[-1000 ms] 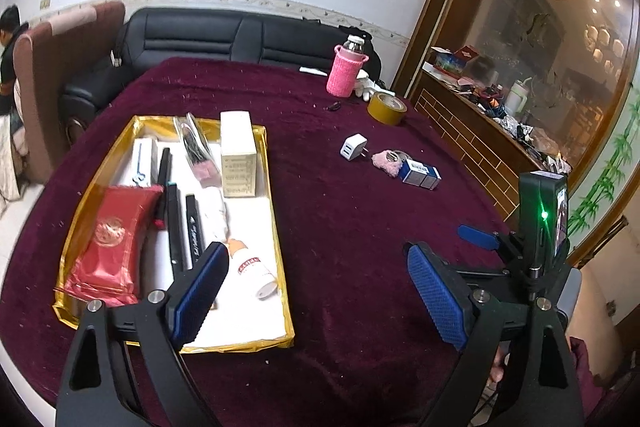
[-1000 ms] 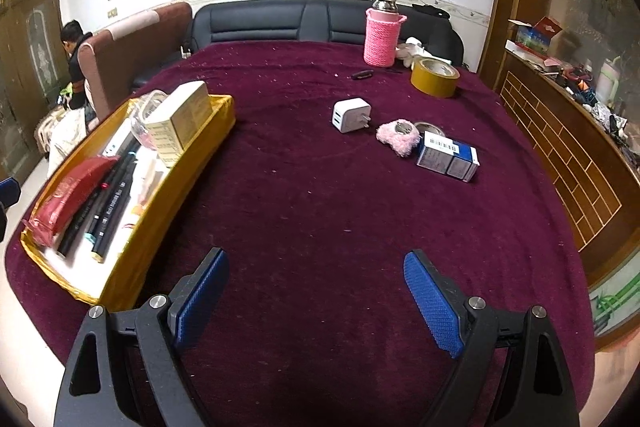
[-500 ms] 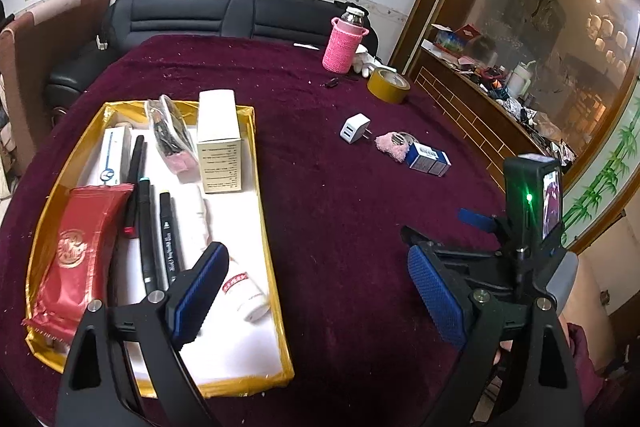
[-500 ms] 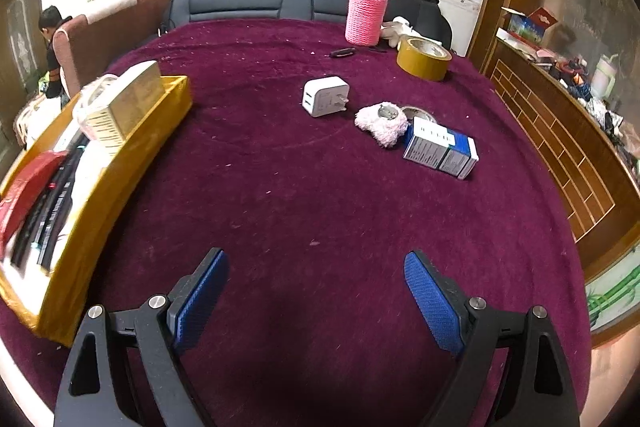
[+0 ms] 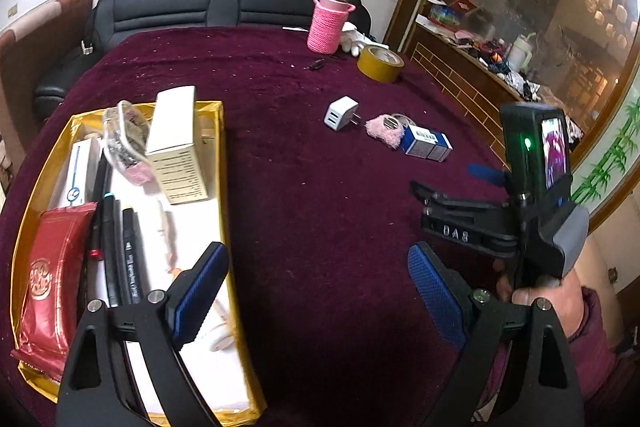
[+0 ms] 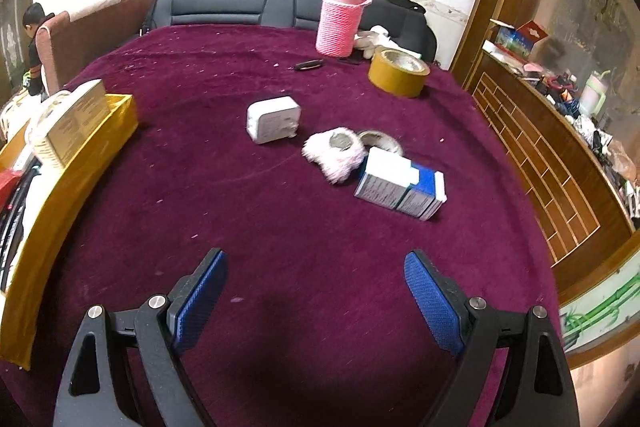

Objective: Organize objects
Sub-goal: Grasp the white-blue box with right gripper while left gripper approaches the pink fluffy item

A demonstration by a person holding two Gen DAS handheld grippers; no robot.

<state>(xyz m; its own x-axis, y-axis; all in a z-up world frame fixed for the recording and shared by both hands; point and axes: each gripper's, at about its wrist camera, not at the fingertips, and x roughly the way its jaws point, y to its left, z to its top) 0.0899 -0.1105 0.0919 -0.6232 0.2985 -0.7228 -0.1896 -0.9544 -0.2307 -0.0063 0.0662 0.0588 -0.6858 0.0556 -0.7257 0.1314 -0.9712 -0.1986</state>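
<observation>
the loose things still to be tidied lie in a small cluster on the maroon cloth (image 6: 304,239), ahead of the right gripper (image 6: 316,291) and a little to its right: the blue-and-white box (image 6: 400,185) nearest, the pink fluffy piece (image 6: 338,155) touching its far corner, the white charger (image 6: 274,119) just beyond and to the left. both grippers stand wide with nothing between the pads. the box lies flat with its long axis running across the view, slanting down to the right, so jaws opened side to side as these are would meet its ends; closing across the short side would likely need a turn of the wrist. the gold tray (image 6: 60,187) sits well off to the left of this gripper, already holding pens and cartons. from the left wrist view the left gripper (image 5: 316,291) hangs at the tray's near right corner (image 5: 224,195), with the box (image 5: 426,145) far ahead and to the right, so the right hand is the nearer one for the pick, and the carry would go leftward to the tray.
</observation>
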